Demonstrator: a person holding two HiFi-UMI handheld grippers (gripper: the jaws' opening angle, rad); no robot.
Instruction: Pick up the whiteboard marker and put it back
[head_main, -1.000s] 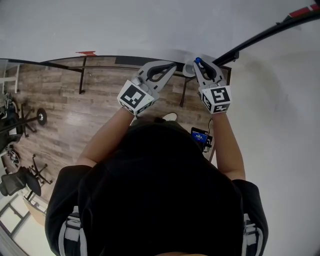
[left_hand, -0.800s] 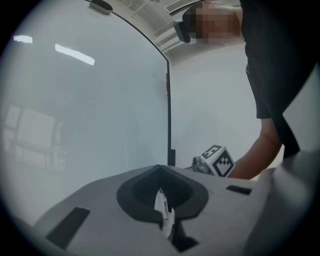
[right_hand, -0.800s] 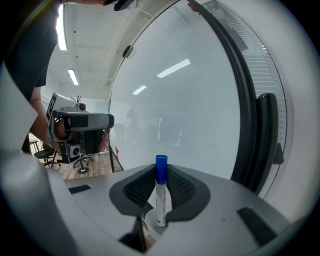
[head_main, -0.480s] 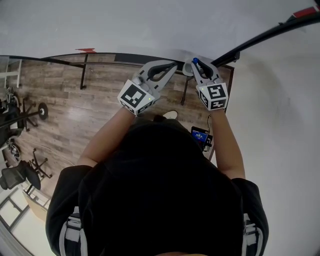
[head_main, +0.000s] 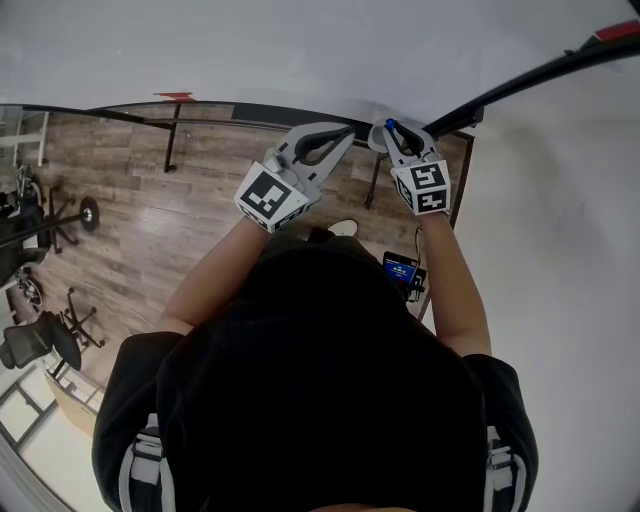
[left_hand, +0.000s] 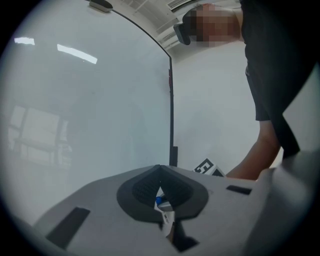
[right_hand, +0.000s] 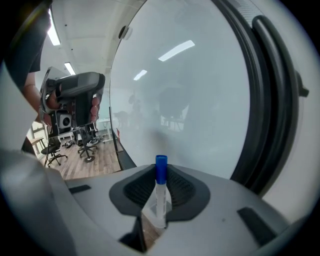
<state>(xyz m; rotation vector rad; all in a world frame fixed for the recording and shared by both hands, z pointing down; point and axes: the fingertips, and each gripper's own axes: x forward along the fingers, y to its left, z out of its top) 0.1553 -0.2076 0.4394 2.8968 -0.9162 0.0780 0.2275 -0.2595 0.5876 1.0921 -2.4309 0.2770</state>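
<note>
Person: the person (head_main: 300, 400), in a black shirt, fills the lower head view. Both bare forearms (head_main: 452, 290) reach up toward 12 o'clock.
Left claw: the left gripper (head_main: 342, 131) is at 12 o'clock and held level. Its jaws are pressed together tip to tip, with nothing pinched between the pads.
Right claw: the right gripper (head_main: 402, 138) is just beside it at 1 o'clock, tipped downward and pinching the whiteboard marker.
Marker: the whiteboard marker (right_hand: 160, 195) has its white barrel between the right pads. Its blue cap (right_hand: 161, 167) pokes past the jaw tips toward the board; I cannot tell whether it touches.
Board: the whiteboard (head_main: 300, 50) spans 10 to 2 o'clock, close in front of both claws.
Ledge: a dark ledge (head_main: 255, 116) runs along the board's lower edge from 10 to 12 o'clock. The left jaw tips are near its right end, and what lies in it cannot be made out.
Frame edge: a black frame (head_main: 540, 68) slants from 1 to 2 o'clock, near the right claw's outer side.
Below: a device with a blue screen (head_main: 400, 270) sits beside the right forearm.
Open room: the wooden floor (head_main: 150, 220) is at 9 to 10 o'clock.
Far: office chairs (head_main: 40, 355) stand at 8 o'clock, well apart from both claws.
</note>
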